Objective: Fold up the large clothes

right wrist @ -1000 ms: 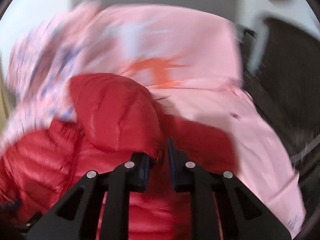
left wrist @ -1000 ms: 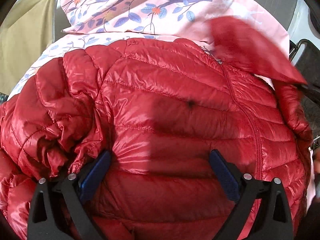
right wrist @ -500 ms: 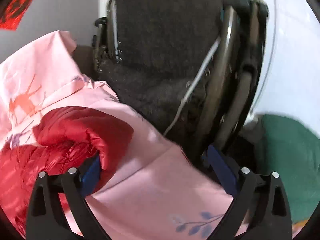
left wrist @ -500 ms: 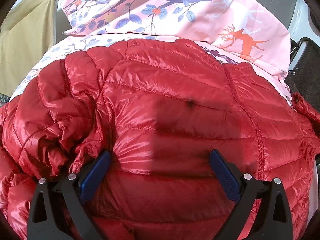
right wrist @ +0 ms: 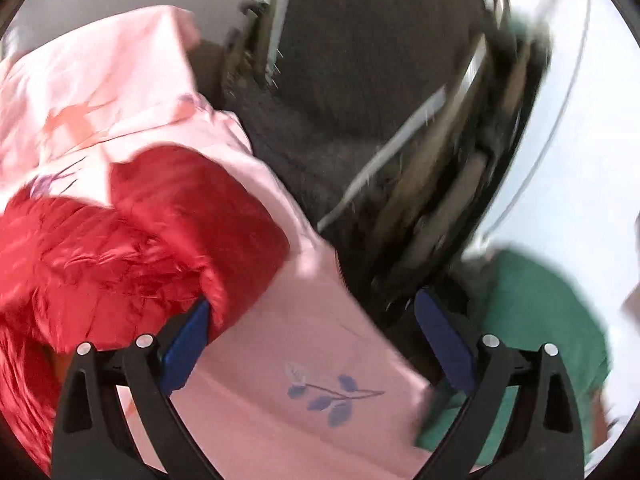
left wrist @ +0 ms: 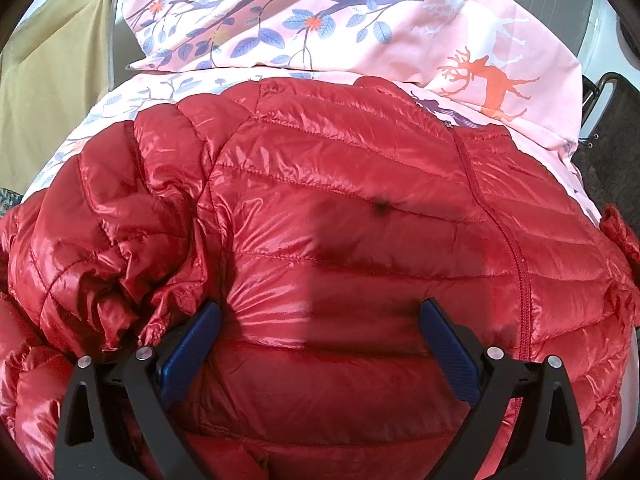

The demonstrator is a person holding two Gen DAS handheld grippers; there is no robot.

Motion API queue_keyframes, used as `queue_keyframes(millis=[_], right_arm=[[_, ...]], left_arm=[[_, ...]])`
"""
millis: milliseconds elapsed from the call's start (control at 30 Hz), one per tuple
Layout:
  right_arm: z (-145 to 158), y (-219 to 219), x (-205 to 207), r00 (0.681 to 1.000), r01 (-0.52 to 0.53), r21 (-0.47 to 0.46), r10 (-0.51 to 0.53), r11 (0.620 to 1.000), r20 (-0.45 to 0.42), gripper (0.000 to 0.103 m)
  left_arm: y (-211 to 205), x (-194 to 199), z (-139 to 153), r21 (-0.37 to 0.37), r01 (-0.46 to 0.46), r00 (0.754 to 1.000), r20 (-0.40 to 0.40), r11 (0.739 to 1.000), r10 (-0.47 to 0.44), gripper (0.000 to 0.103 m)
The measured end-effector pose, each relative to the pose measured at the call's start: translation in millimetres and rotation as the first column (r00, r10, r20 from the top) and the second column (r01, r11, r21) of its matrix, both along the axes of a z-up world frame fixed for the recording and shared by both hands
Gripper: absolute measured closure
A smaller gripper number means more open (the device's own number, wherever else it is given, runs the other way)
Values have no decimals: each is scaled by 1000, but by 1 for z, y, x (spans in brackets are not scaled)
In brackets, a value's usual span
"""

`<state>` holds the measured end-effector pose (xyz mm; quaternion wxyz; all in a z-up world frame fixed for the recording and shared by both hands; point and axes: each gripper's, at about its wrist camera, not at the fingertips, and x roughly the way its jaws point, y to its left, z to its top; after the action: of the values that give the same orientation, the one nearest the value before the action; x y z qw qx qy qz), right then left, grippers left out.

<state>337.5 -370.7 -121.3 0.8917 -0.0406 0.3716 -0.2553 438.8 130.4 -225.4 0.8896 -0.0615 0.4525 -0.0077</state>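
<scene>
- Red quilted jacket (left wrist: 340,240): lies front up on the pink printed bedsheet (left wrist: 460,32), zip (left wrist: 508,236) closed and running down its right half; one sleeve (left wrist: 112,248) is bunched in folds at the left.
- Second sleeve (right wrist: 168,232): in the right wrist view its end rests on the sheet near the bed's edge, spread outward, not yet folded in.
- Left gripper (left wrist: 320,344): jaws wide, pads planted on the jacket body, nothing pinched between them; judged to be pinning the garment.
- Right gripper (right wrist: 312,348): jaws wide and empty above the sheet; its left pad sits just beside the sleeve end.
- Step in hand, judged: laying out the sleeves. To do it well, keep the body pinned, smooth the bunched sleeve flat, then bring each sleeve straight across the chest.
- Surroundings: a dark folded wheelchair (right wrist: 400,140) stands beside the bed; green cloth (right wrist: 532,332) lies below it.
</scene>
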Motion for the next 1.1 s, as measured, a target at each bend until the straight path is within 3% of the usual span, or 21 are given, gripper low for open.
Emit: queue_keyframes(millis=[67,167,267,400,467,500,533,600,667,733,800,867,900,933,1000,1100], right_arm=[[16,31,5,992,-124,-53,124,991,-1,9],[34,60,18,966,-260,22,260,965,15,8],[33,82,62,968,-249,-59,248,967,-27,8],[-19,90,141,958,-210,-84,187,974,-219,12],[-47,86,160,947,-169,-129,124,977,-298,33],[-53,80,162,947,-140,-142,90,980,-308,54],[-54,71,162,951,-110,-126,68,986,-301,71],[-40,35,145,972,7,-44,-17,999,-232,89],[-14,-3,108,991,86,29,-83,996,-108,89],[1,-34,72,987,158,70,-156,985,-41,89],[6,-64,39,975,224,110,-224,968,-14,88],[0,-88,12,961,277,119,-276,953,-25,81],[-8,-100,-1,953,303,111,-300,947,-43,63],[-17,-109,-14,941,338,106,-334,935,-53,36],[-24,-122,-35,926,377,117,-376,919,-37,26],[-23,-129,-67,889,440,195,-455,877,41,26]], left_arm=[[-1,0,0,5,-1,1000,0,1000,1,3],[-1,0,0,6,-1,1000,0,1000,1,3],[0,0,0,6,-1,1000,0,1000,1,3],[-1,0,0,7,-1,1000,0,1000,1,3],[-1,0,0,7,-1,1000,1,1000,1,3],[-1,0,0,7,-1,1000,1,1000,1,3],[-1,0,0,7,-1,1000,1,1000,1,3],[-1,0,0,7,-2,1000,1,1000,2,3],[-1,0,0,8,-2,1000,1,1000,2,3],[-1,0,-1,8,-2,1000,1,1000,2,3],[-1,0,-1,8,-2,1000,1,1000,2,3],[-1,-1,-1,8,-2,1000,2,1000,2,3],[-1,0,-1,9,-2,1000,2,1000,2,3],[-1,0,-1,9,-2,1000,2,1000,2,3],[0,-1,-1,9,-2,1000,2,1000,2,3],[-1,0,-1,9,-2,1000,2,1000,2,3]])
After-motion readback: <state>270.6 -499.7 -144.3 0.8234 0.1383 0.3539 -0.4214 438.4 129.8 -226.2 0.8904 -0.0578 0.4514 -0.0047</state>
